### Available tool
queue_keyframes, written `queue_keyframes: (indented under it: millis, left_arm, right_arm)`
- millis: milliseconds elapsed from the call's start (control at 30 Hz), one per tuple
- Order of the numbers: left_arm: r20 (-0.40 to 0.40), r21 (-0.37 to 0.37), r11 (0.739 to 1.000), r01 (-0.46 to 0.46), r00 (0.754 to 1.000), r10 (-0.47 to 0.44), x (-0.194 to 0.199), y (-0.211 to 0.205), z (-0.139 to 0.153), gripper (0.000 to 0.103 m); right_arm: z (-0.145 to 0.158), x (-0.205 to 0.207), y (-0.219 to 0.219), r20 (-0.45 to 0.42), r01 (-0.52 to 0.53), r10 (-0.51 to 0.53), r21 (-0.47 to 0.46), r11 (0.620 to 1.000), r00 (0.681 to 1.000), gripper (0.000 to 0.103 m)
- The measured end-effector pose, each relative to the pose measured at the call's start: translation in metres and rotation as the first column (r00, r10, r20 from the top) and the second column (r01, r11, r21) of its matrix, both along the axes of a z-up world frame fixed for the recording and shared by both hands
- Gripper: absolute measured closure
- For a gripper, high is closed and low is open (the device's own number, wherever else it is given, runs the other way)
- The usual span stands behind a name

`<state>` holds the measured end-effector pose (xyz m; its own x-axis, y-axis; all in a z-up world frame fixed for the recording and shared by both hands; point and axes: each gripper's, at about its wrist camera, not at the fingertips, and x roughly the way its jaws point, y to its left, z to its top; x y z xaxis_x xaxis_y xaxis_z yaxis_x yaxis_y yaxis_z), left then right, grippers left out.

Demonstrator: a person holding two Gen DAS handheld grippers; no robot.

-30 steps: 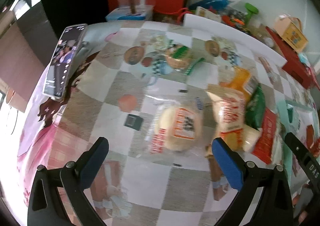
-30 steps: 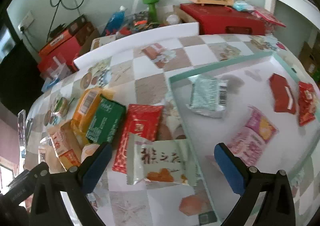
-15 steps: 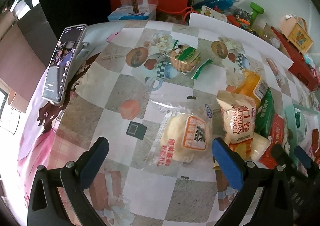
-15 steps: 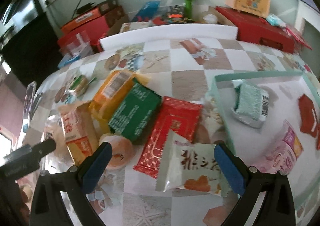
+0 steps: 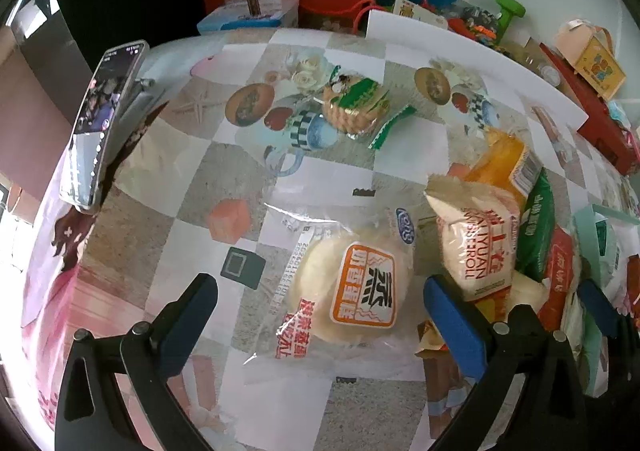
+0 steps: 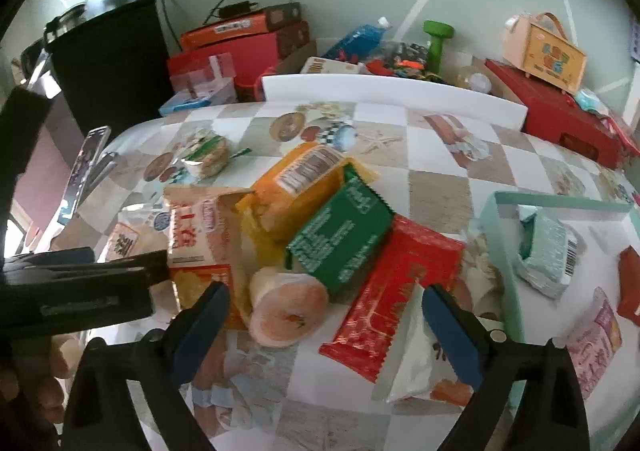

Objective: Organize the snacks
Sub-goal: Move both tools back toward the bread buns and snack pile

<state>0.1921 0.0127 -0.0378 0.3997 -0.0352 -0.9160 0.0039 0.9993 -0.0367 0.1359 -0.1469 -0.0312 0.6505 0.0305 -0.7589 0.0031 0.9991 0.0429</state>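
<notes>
Left gripper (image 5: 320, 315), jaws wide apart & holding nothing, hangs over a clear-wrapped bun pack (image 5: 348, 283) lying flat on the checked tablecloth (image 5: 224, 179). Right gripper (image 6: 326, 321), jaws apart but just been closing, nothing clamped; a round orange-topped bun (image 6: 288, 309) and red packet (image 6: 396, 291) lie between its fingers. Snack pile sits beside a mint-green tray (image 6: 502, 251), partly cut off at right; labels mostly blurred. Phone (image 5: 102, 127) near table edge.
</notes>
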Motion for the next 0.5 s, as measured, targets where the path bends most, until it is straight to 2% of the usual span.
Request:
queue_keyframes:
  millis: [200, 400, 467, 500]
  left_arm:
    - [-0.005, -0.002, 1.000, 0.000, 1.000, 0.000, 0.001, 0.000, -0.004, 0.001]
    - [-0.025, -0.016, 0.999, -0.035, 0.999, 0.035, 0.004, 0.009, -0.009, 0.001]
    - [-0.036, -0.018, 0.999, -0.047, 0.998, 0.046, 0.005, 0.012, -0.012, 0.001]
    - [-0.040, -0.024, 0.998, -0.050, 0.998, 0.049, 0.005, 0.014, -0.012, 0.001]
  right_arm:
    - [-0.006, 0.001, 0.007, 0.002, -0.049, 0.049, 0.044, 0.998, 0.999, 0.019]
    - [-0.009, 0.002, -0.001, -0.003, -0.027, 0.028, 0.120, 0.992, 1.000, 0.024]
    - [-0.010, 0.002, -0.005, -0.008, -0.017, 0.018, 0.132, 0.991, 1.000, 0.028]
    - [-0.010, 0.003, -0.006, -0.008, -0.011, 0.013, 0.135, 0.991, 1.000, 0.032]
